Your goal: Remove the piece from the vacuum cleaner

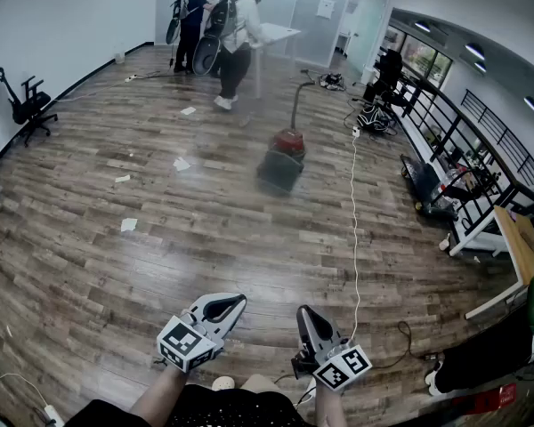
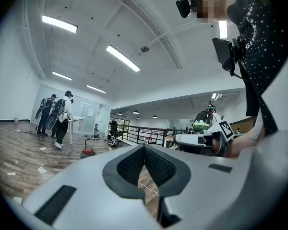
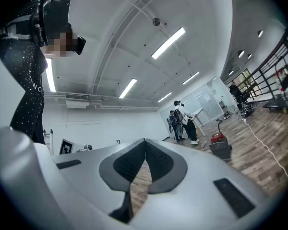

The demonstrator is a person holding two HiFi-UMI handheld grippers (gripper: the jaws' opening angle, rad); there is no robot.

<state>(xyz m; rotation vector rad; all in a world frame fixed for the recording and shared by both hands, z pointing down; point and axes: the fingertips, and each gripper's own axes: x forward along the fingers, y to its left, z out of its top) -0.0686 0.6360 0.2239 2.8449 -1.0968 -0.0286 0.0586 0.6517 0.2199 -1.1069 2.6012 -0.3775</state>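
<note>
A: Why do both claws carry nothing?

B: The vacuum cleaner (image 1: 287,145) stands on the floor (image 1: 160,238) well ahead, out of reach; so the left claw (image 1: 238,301) and right claw (image 1: 303,310) ride low by the waist, each pressed together on nothing.

A: And the piece?

B: Too far to tell; perhaps the dark head (image 1: 278,173) in front.

Empty left hand-held gripper (image 2: 144,147), jaws together, red vacuum cleaner (image 2: 88,152) well beyond

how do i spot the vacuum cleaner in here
Find the middle of the wooden floor, nearer than the people at the far white table. The vacuum cleaner stands there: red top, dark base, a hose rising from it, unlike the flat paper scraps nearby.
</note>
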